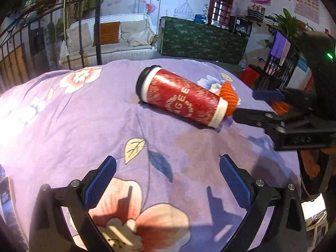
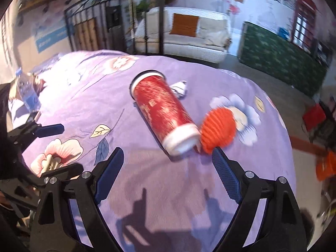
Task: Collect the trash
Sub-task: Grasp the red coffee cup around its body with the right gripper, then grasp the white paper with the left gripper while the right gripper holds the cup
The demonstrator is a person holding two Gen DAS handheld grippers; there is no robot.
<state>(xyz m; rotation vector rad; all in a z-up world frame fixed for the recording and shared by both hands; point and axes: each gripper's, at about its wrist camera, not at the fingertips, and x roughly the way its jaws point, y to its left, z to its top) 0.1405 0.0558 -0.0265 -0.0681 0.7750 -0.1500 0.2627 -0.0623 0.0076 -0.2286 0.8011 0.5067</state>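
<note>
A red patterned can (image 1: 180,98) with white end rings lies on its side on the purple floral cloth (image 1: 84,126). An orange ribbed paper piece (image 1: 229,94) touches its near end, and a crumpled white scrap (image 1: 216,87) lies just behind. My left gripper (image 1: 168,168) is open over bare cloth, well short of the can. My right gripper (image 1: 252,105) reaches in from the right, close to the orange piece. In the right wrist view the can (image 2: 163,111), orange piece (image 2: 218,130) and white scrap (image 2: 179,88) lie ahead of my open right gripper (image 2: 168,163). The left gripper (image 2: 63,149) shows at the left.
A clear plastic water bottle (image 2: 27,92) lies at the cloth's far left. Past the cloth's far edge stand a white sofa (image 1: 117,40), a black iron railing (image 1: 42,31) and a green-covered counter (image 1: 201,40). A red stool (image 2: 315,113) and another orange thing (image 2: 325,166) are on the right.
</note>
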